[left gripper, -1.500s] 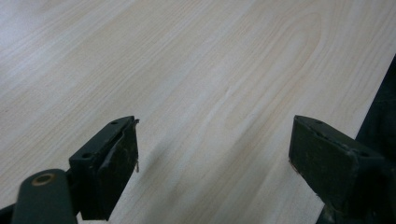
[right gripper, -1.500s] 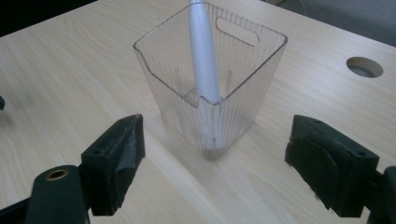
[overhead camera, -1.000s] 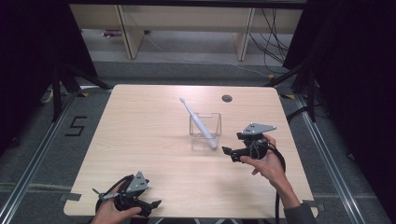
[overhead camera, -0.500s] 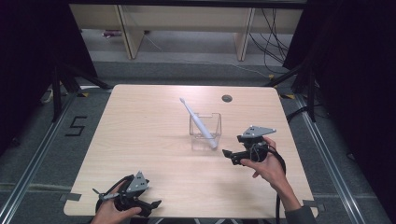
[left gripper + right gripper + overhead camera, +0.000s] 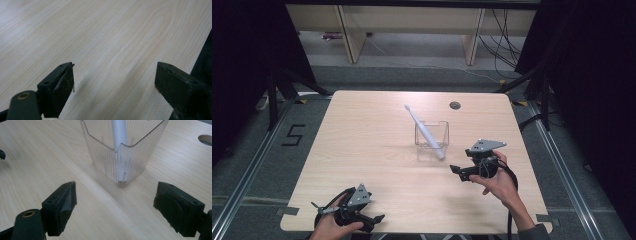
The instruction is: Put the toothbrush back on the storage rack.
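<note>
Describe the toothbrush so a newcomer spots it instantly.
On the light wooden table, look right of centre for the clear ribbed plastic cup. The white toothbrush stands in it, leaning with its head up toward the far left; it is the table's one long white thing.

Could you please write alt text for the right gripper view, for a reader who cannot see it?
A clear ribbed plastic cup stands upright on a pale wooden table, with a white toothbrush leaning inside it. The right gripper faces the cup with its two black jaws wide apart and nothing between them.
</note>
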A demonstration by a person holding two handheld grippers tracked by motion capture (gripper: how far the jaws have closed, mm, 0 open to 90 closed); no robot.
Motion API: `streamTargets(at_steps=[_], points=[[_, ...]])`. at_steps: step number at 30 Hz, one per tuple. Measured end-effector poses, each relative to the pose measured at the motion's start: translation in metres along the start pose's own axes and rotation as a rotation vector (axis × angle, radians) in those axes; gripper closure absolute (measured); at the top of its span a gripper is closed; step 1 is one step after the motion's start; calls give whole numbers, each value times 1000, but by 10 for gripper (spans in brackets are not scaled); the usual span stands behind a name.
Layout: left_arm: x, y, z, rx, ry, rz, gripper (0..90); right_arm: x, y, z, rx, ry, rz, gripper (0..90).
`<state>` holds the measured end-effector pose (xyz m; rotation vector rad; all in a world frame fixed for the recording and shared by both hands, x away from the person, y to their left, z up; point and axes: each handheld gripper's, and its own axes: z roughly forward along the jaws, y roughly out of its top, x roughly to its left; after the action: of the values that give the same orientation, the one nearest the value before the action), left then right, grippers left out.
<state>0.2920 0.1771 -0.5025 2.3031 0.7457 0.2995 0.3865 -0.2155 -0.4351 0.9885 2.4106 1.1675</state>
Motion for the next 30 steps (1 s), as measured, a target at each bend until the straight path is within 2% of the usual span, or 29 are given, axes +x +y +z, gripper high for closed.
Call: streamTargets(at_steps=[1,3,8,9,10,12,13,14,15,16,17,18,19,21,22,23,24,25,26,27,28,29,30], points=[[0,0,0,0,1,0,152,0,-1,0,-3,-3,-18,182],[0,0,0,1,-1,1,152,2,-3,-1,11,0,5,181],[0,0,0,1,-1,0,152,4,-10,-1,16,12,9,182],[0,0,0,1,0,0,152,6,-11,-2,13,2,10,181],[0,0,0,2,0,0,152,9,-12,-3,25,5,40,181],[0,0,0,2,-1,-1,152,9,-14,-3,20,14,-9,182],[0,0,0,2,1,-1,152,11,-16,-3,21,12,9,182],[0,0,0,1,2,-1,152,12,-17,-3,29,20,0,181],[0,0,0,0,2,-2,152,14,-18,-4,24,22,20,182],[0,0,0,0,2,-2,152,14,-19,-4,31,28,4,183],[0,0,0,1,1,-2,152,16,-20,-5,35,19,31,183],[0,0,0,1,0,-1,152,14,-21,-4,28,29,-7,183],[0,0,0,2,0,-1,152,14,-22,-4,26,14,-13,183],[1,0,0,2,2,-1,152,16,-24,-4,39,19,9,183],[1,0,0,1,2,-2,152,14,-25,-3,31,17,-16,183],[1,0,0,1,2,-1,152,16,-26,-3,33,18,14,183],[0,0,0,1,2,-2,152,15,-27,-2,44,29,-1,183],[0,0,0,2,2,0,152,17,-28,-2,43,23,14,184],[0,0,0,2,2,0,152,16,-29,-2,43,20,-14,183],[0,0,0,2,2,0,152,18,-30,-3,58,33,14,183],[0,0,0,2,2,-1,152,17,-31,-2,47,41,-2,183],[1,0,0,2,2,-1,152,19,-32,-2,59,33,22,183],[0,0,0,1,1,-2,152,18,-32,-2,52,39,-2,183]])
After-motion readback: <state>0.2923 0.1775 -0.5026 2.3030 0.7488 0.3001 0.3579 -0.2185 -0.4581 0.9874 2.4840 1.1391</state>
